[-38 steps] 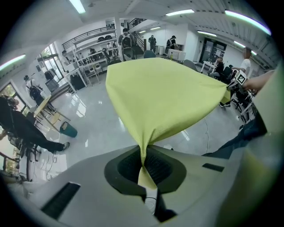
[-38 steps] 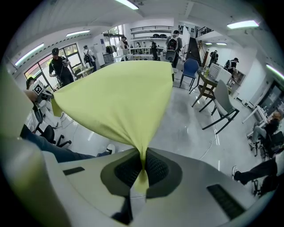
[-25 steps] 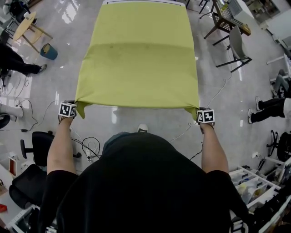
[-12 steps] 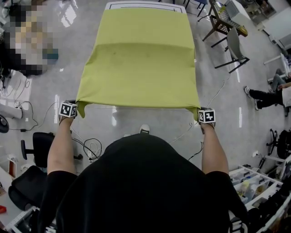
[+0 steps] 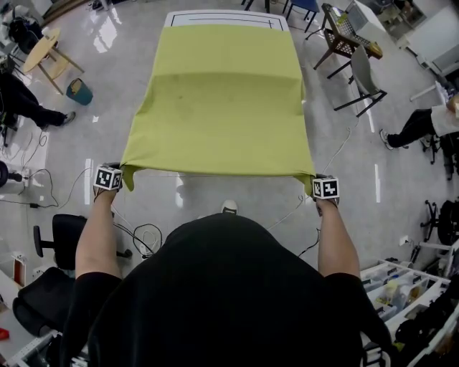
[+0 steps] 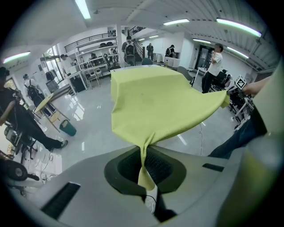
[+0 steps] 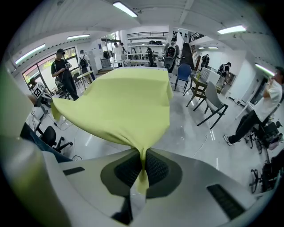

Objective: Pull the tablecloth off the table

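Note:
A yellow-green tablecloth [image 5: 222, 100] hangs stretched between the white table [image 5: 224, 16] and my two grippers. Its far part still lies on the tabletop, and a bare white strip of the table shows at the far end. My left gripper [image 5: 117, 173] is shut on the cloth's near left corner [image 6: 143, 156]. My right gripper [image 5: 315, 180] is shut on the near right corner [image 7: 143, 165]. In each gripper view a pinched tail of the tablecloth [image 6: 155, 102] [image 7: 124, 106] pokes out behind the jaws. The near edge spans taut between the two grippers, above the floor.
Chairs [image 5: 358, 68] stand right of the table. A small round table [image 5: 39, 43] and a teal bin [image 5: 77, 92] are at the left. A black office chair [image 5: 61, 233] and cables [image 5: 143, 233] lie near my left arm. Shelving [image 5: 401, 290] is at lower right. People stand around.
Both grippers have drawn back toward me with the cloth. More of the white tabletop shows at the far end, and the cloth's far edge has slid nearer.

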### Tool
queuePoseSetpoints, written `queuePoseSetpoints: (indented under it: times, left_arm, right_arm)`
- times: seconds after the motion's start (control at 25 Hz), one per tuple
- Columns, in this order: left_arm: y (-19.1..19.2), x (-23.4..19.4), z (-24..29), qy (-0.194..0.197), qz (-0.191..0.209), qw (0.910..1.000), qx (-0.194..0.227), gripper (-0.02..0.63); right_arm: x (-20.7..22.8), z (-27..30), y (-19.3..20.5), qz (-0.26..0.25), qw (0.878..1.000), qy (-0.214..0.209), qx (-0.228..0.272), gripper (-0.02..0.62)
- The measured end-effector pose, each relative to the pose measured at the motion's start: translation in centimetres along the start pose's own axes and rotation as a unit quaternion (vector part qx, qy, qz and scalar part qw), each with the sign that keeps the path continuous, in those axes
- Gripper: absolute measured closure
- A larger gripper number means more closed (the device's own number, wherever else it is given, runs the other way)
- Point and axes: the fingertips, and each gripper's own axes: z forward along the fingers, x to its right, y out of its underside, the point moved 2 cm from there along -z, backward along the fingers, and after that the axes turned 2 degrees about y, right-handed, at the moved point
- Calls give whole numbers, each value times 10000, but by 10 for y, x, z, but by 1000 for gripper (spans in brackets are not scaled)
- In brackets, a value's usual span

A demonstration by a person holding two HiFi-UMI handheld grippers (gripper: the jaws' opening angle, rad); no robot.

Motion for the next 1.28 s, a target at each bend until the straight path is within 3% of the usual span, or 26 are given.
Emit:
queuePoseSetpoints:
  times: [0.44,0.64,1.28]
  left_arm:
    - [-77,-15,-62,-366,226,9942,987,581]
    - [-99,-18,-86,-457,173,9902,1309,581]
    - [-121,-1,-132,-552,91,9804,1891,581]
  right_arm:
    - [11,-44,-48,511,9937,216,969,575]
    - [13,-69,-70,511,9895,312,1314,575]
    - [34,-125,-102,643,9755,441,2057,576]
